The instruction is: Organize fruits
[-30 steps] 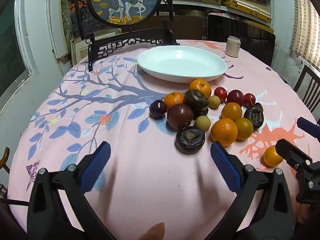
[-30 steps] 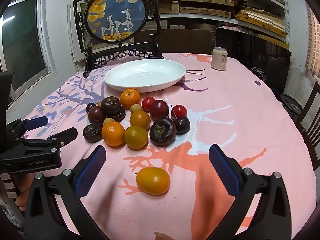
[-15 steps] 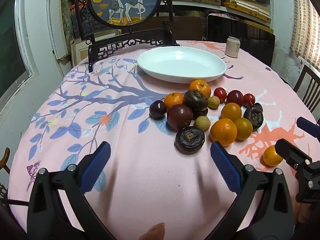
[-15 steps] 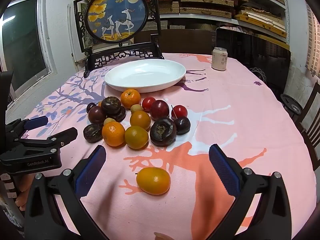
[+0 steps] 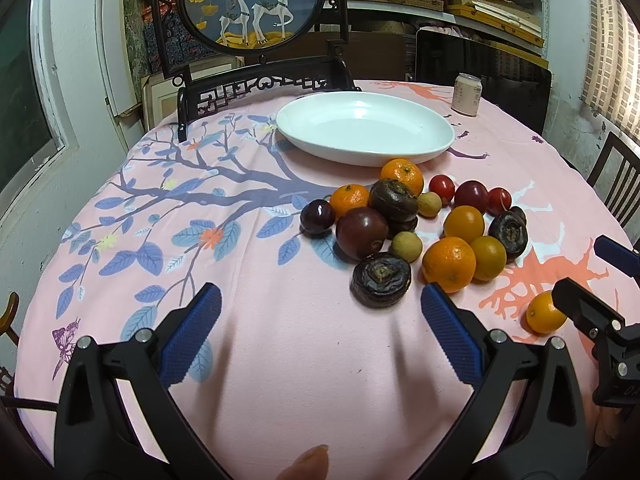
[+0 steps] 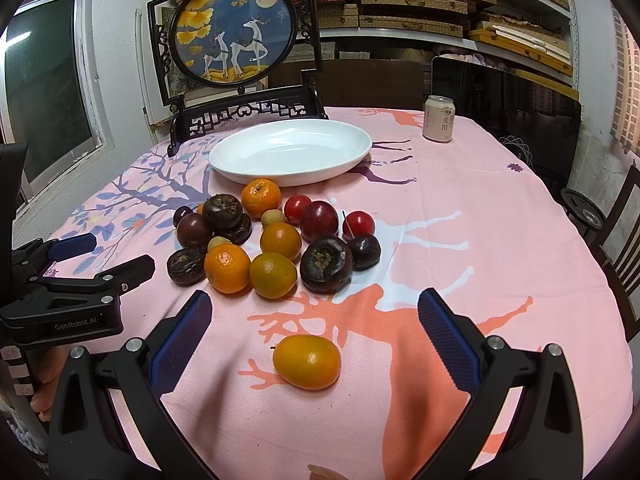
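Nothing has shifted since a second ago: both tools sit where they were and every fruit keeps its place. Starting at the left, the left gripper (image 5: 320, 300) hovers low over bare pink tablecloth (image 5: 240, 320), fingers spread wide apart, nothing between them, the person's fingertip just peeking in at the bottom edge. Its blue pads (image 5: 192, 332) angle outward, pointing toward the table's far side. Ahead and a touch to the right lies the fruit pile (image 5: 412, 224), a tight cluster of oranges, dark plums, small red ones and wrinkled dark fruits, sitting on the cloth just in front of the white plate (image 5: 440, 140). Farther back on the right stands a drink can (image 5: 467, 94). Moving right, the right gripper (image 6: 314, 322) is also splayed open, level and low. One lone yellow-orange fruit (image 6: 307, 361) rests on the cloth between its fingers, touching neither pad, well apart from the pile. The plate holds no fruit.
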